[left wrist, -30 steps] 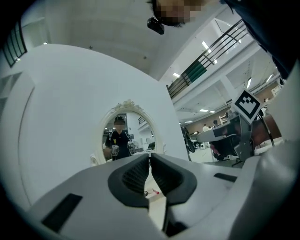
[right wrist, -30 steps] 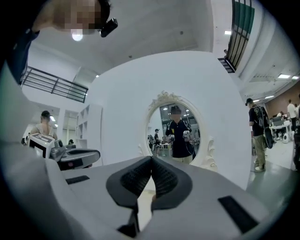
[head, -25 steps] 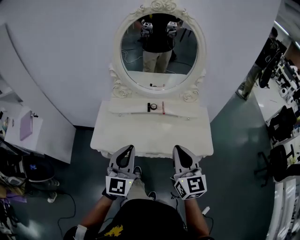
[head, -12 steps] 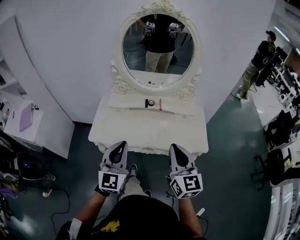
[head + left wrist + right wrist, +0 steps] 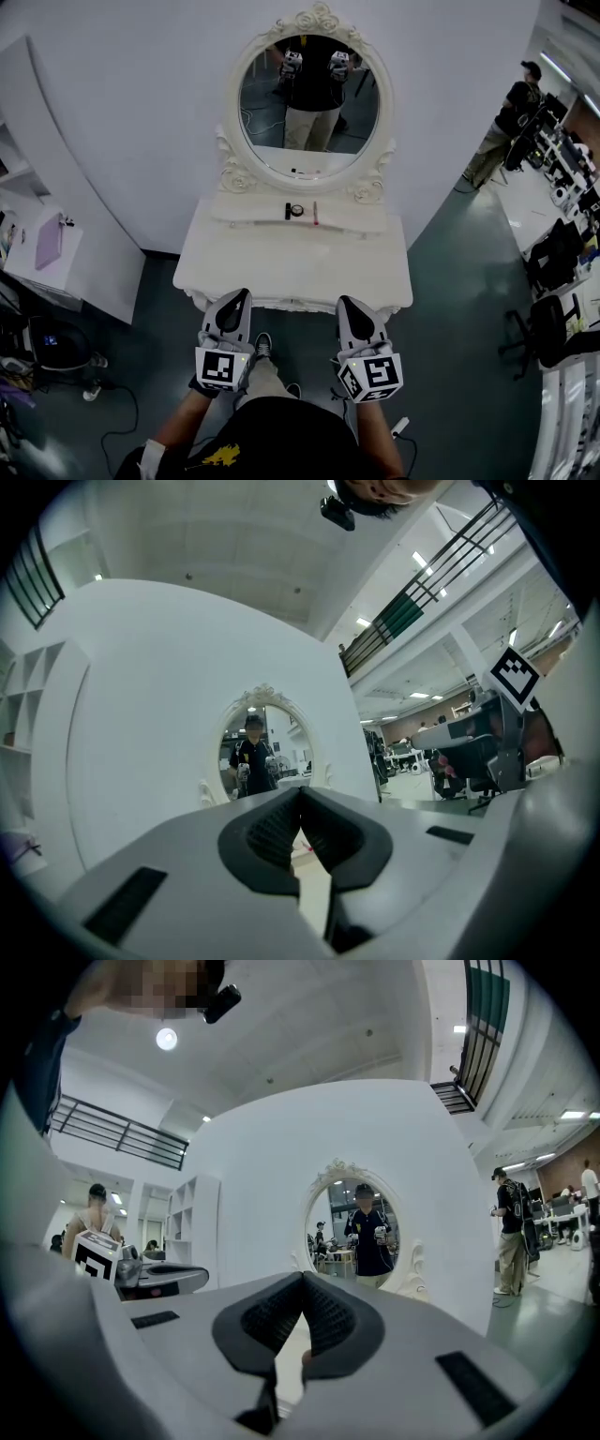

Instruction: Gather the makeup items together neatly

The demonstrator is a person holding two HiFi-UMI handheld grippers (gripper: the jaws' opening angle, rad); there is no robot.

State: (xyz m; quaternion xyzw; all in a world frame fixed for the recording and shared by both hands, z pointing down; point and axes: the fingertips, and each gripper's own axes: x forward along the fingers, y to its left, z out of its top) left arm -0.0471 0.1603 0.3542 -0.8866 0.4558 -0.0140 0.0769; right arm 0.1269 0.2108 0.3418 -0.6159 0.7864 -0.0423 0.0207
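Your left gripper (image 5: 234,298) and right gripper (image 5: 345,304) are both pressed together, nothing between the jaws, side by side at the near edge of the white dressing table (image 5: 291,267). The makeup, a round compact (image 5: 297,211) with a pink stick (image 5: 315,213) just right of it, lies on the far shelf (image 5: 248,208) under the oval mirror (image 5: 272,112) — well apart from both claws.
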